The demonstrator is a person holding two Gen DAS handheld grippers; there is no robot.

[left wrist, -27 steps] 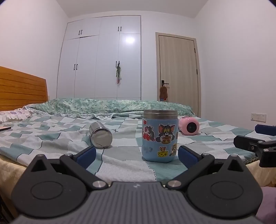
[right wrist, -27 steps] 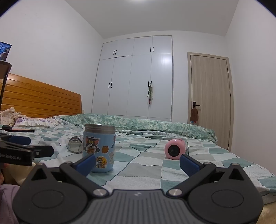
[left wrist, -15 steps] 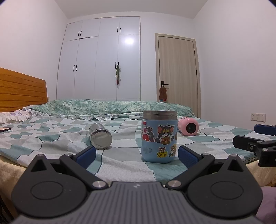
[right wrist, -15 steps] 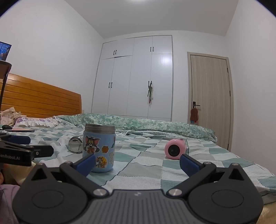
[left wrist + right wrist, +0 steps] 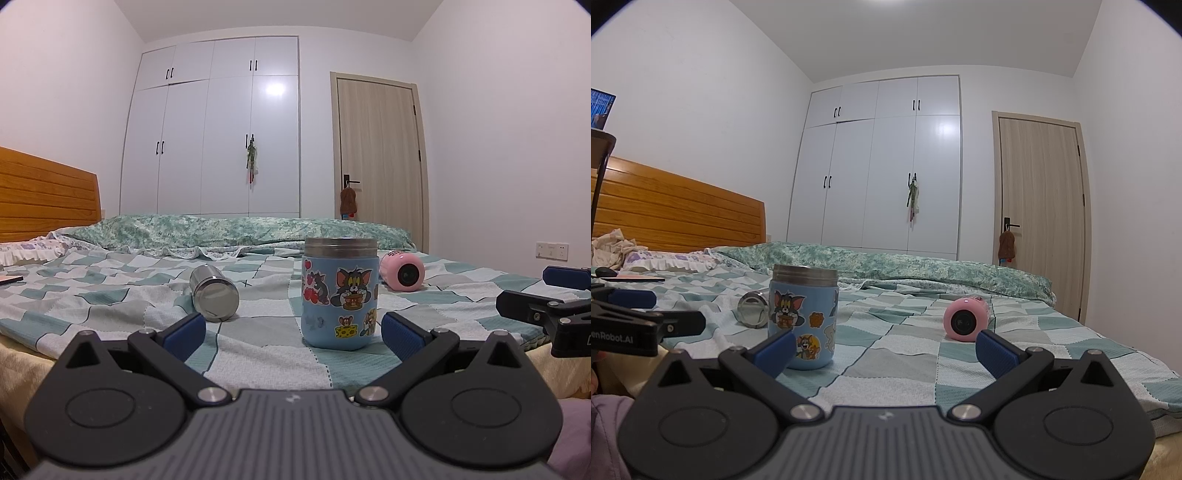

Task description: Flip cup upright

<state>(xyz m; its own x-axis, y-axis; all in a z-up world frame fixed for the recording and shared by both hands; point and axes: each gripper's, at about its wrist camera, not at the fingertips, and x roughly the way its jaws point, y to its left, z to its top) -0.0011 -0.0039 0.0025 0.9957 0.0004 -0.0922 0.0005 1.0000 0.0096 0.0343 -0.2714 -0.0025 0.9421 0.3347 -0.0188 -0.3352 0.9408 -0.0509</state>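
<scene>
A light blue cup with cartoon stickers and a steel rim [image 5: 340,295] stands upright on the checked bedspread [image 5: 110,288]; it also shows in the right wrist view [image 5: 803,317]. A steel cup [image 5: 214,293] lies on its side to its left, also seen in the right wrist view [image 5: 752,309]. A pink cup [image 5: 402,271] lies on its side to the right, also in the right wrist view [image 5: 964,319]. My left gripper [image 5: 293,332] is open and empty, in front of the blue cup. My right gripper [image 5: 886,350] is open and empty, near the bed's front edge.
A rolled green quilt [image 5: 240,229] lies across the far side of the bed. A wooden headboard [image 5: 44,199] is at the left. White wardrobes [image 5: 221,140] and a door [image 5: 380,162] stand behind. A phone [image 5: 631,277] lies near the pillows.
The left wrist view has tilted slightly upward, so the cups sit a little lower in it. The right gripper has not moved. Nothing was grasped.
</scene>
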